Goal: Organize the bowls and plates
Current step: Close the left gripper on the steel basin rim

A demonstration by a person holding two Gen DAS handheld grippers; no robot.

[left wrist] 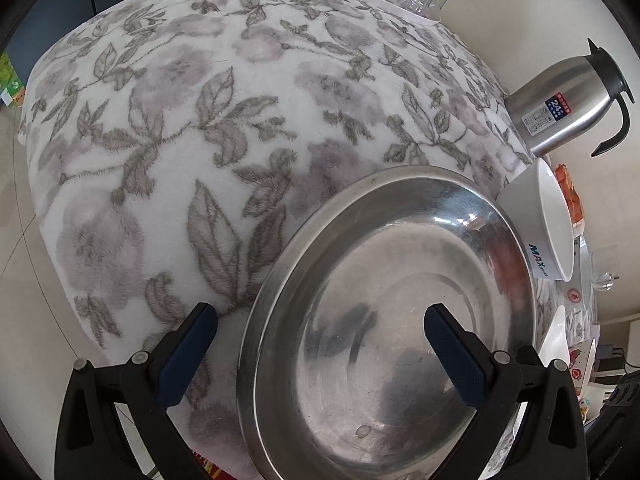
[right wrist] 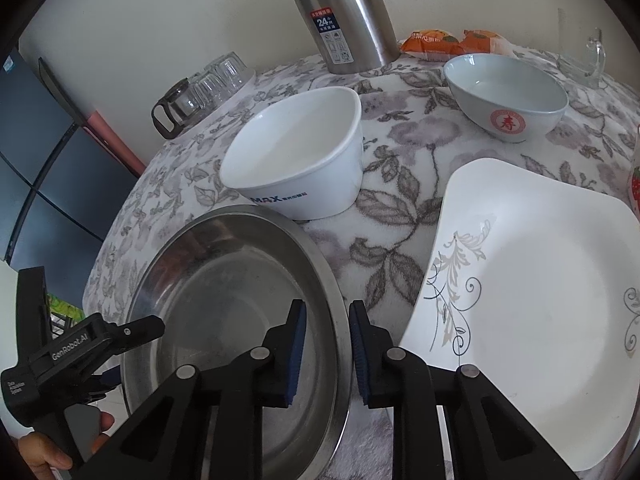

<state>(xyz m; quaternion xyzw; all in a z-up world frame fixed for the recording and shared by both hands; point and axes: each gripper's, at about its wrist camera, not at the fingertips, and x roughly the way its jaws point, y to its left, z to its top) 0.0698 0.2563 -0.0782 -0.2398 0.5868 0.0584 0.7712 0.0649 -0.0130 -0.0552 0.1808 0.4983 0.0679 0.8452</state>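
Up close, right gripper (right wrist: 327, 354) pinches the round, shiny steel basin's (right wrist: 224, 272) rim.

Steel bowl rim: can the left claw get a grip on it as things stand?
Probably yes. The left claw stands open, straddling the near rim of the steel bowl, nothing between. The right claw already pinches the opposite rim.

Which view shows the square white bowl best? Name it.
The right wrist view: the bowl sits whole, its rim, inside and lettering clear, beyond the steel basin. The left wrist view shows it only edge-on at the right, squeezed by the lens.
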